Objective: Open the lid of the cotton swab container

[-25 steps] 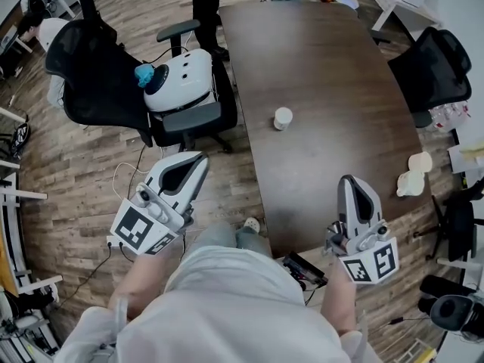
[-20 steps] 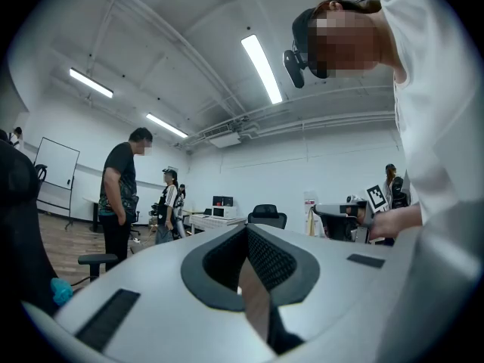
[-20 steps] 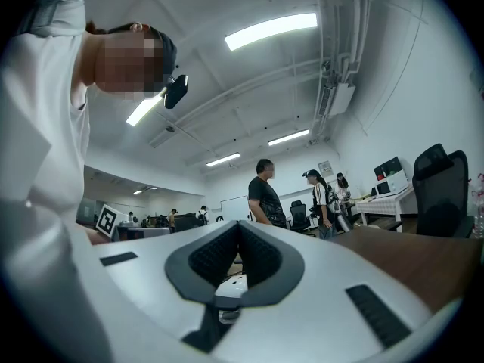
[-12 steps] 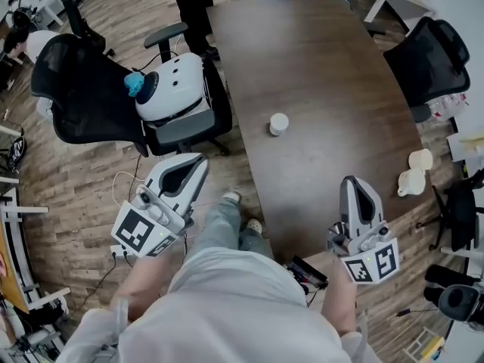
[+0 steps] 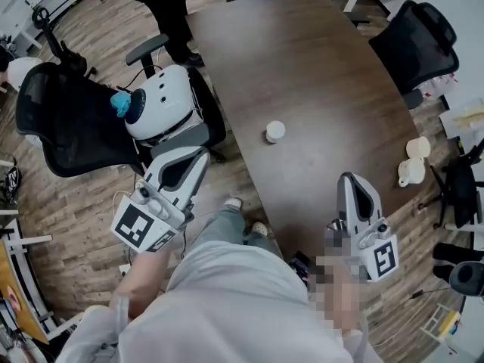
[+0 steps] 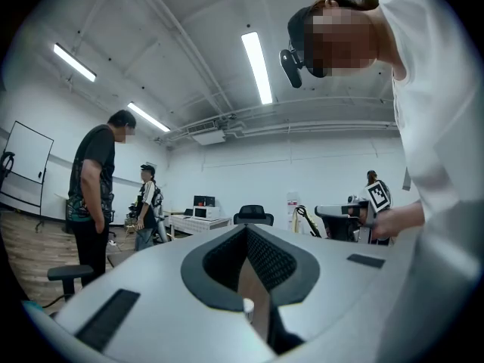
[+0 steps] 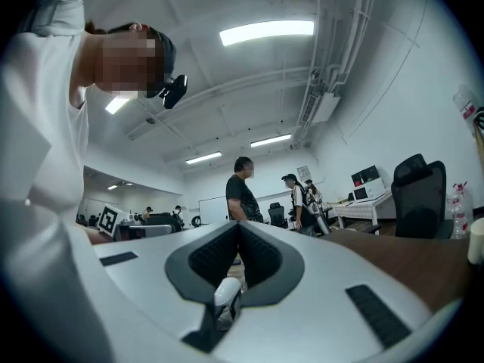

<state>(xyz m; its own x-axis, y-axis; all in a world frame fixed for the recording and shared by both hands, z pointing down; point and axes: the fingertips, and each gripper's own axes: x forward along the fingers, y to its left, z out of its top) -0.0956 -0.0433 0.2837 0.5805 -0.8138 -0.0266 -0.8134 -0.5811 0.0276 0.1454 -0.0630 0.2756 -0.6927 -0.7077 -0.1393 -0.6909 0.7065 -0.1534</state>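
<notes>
Since the left tongs point(image 5: 195, 159) and right tongs point(image 5: 350, 181) are both closed on nothing, a prod could topple the container point(image 5: 274, 131).

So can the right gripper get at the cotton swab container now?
Probably yes: the cotton swab container stands alone on the table, only bare wood between it and the right gripper, whose jaws are together.

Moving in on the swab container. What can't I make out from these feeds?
Small white round container, head view: too small to show the lid seam or any hinge.
Left gripper view: looks across the room; no container in it.
Pale object, right gripper view: cut off by the right edge; cannot tell whether it is the container.
Two cream items at the dark brown table's edge, head view: too small to identify.
</notes>
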